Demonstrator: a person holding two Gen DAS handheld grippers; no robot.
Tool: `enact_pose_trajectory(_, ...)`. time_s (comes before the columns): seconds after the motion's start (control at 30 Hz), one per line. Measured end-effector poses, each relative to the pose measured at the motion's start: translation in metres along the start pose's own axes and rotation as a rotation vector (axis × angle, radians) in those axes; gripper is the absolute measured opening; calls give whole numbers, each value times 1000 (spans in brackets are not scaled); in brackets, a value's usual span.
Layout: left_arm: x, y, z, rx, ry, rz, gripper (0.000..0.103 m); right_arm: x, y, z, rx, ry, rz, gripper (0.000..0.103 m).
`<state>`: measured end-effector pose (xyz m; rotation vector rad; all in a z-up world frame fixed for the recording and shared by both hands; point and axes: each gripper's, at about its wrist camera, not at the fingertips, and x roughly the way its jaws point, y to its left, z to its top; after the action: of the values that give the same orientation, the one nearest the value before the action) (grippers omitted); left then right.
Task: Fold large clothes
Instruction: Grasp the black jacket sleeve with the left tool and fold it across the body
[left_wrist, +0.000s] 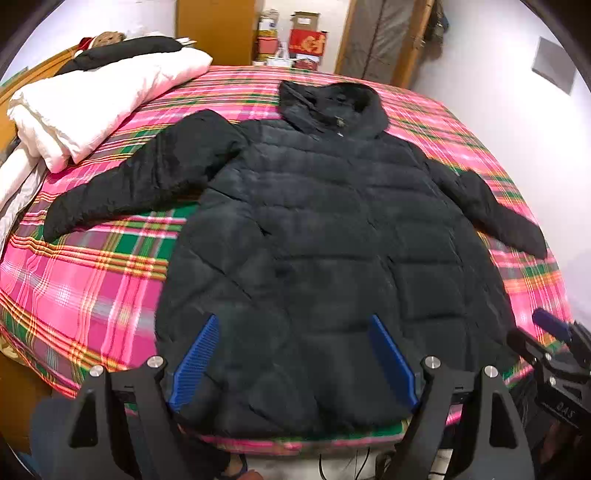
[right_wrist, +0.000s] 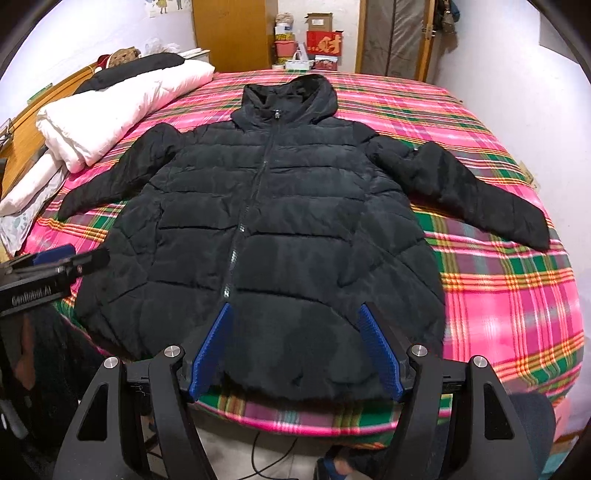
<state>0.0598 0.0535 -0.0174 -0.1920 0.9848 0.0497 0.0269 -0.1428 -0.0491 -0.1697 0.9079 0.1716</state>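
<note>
The black coat (right_wrist: 258, 221) lies zipped and face up on the plaid bed (right_wrist: 498, 295), sleeves spread wide, ready for folding. Both the left gripper (left_wrist: 293, 358) and right gripper (right_wrist: 295, 347) hang above its hem, fingers spread apart, grasping nothing.

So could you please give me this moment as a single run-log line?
stage: pre-fold | coat: flat, zipped | left gripper: open | right gripper: open | hold: none
</note>
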Motion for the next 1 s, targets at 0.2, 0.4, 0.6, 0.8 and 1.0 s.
enact_pose_trajectory(0.2, 14, 42, 38, -66, -31, 15, 84, 24, 12, 31, -32, -12, 25, 70)
enact_pose_trajectory(0.4, 28, 90, 80, -136, -71, 34, 80, 55, 28, 65, -77, -13, 38, 71)
enact_pose_trajectory(0.6, 54, 142, 110, -215, -71, 96, 75, 84, 41, 95, -109, -22, 44, 71)
enact_pose_trajectory(0.8, 87, 193, 122, -287, -40, 91, 75, 112, 49, 116, -134, -16, 46, 71)
enact_pose_trajectory(1.0, 113, 249, 116, -418, -26, 111, 73, 136, 55, 129, -156, -7, 48, 71)
